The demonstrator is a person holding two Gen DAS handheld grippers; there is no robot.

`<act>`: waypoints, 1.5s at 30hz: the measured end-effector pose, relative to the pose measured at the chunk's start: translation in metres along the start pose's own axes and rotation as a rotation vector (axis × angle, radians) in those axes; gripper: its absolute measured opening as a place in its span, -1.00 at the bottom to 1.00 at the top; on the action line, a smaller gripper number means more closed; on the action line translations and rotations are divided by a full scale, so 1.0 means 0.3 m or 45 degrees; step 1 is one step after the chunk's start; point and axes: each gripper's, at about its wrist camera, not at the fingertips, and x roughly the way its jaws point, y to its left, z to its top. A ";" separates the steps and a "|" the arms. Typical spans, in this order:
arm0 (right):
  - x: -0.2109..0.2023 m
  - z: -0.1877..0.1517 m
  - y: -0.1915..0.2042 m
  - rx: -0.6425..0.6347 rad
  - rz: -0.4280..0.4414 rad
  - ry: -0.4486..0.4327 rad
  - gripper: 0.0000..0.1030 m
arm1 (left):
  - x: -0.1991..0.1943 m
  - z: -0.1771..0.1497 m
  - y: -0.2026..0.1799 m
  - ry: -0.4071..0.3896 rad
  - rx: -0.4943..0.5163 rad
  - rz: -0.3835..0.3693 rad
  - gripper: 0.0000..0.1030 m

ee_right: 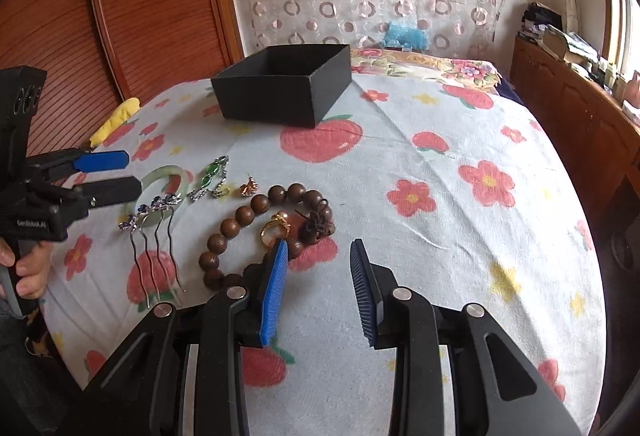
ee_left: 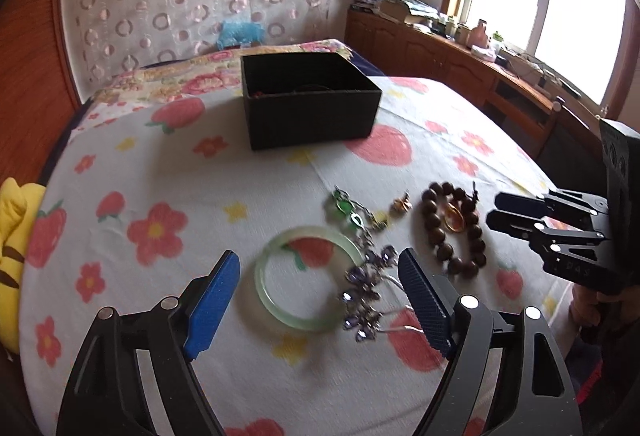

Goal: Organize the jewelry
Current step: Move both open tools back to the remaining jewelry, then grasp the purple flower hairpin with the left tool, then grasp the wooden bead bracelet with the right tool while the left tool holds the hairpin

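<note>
While both grippers hover with fingers spread and empty, six pieces of jewelry lie on the fruit-print bedspread [ee_right: 440, 156]: one jade bangle [ee_left: 304, 278], one purple hair comb [ee_right: 154, 224], one green-stone bracelet [ee_right: 210, 178], one small gold earring [ee_right: 249, 187], one wooden bead bracelet [ee_right: 256, 228] encircling one gold ring [ee_right: 274, 230]. One black box [ee_left: 308, 98] sits farther back. The left gripper [ee_left: 320, 292] frames the bangle; the right gripper [ee_right: 318, 272] hangs beside the beads.

On bedspread [ee_right: 440, 164]: box [ee_right: 280, 92] at rear; before it, left to right, bangle [ee_left: 304, 280] under hair comb [ee_right: 154, 232], pendant chain [ee_right: 210, 178], small charm [ee_right: 248, 187], bead bracelet [ee_right: 256, 232] encircling ring [ee_right: 276, 230].
</note>
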 end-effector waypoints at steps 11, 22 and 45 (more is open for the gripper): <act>0.007 -0.005 -0.003 0.002 0.022 -0.001 -0.32 | 0.013 -0.027 -0.020 0.055 -0.030 -0.071 0.26; 0.005 0.002 -0.005 0.017 0.029 -0.013 -0.32 | 0.048 -0.012 -0.039 0.139 -0.001 -0.081 -0.30; 0.014 0.000 -0.009 0.021 0.025 -0.005 -0.32 | -0.114 -0.014 -0.031 -0.106 -0.027 0.006 -0.55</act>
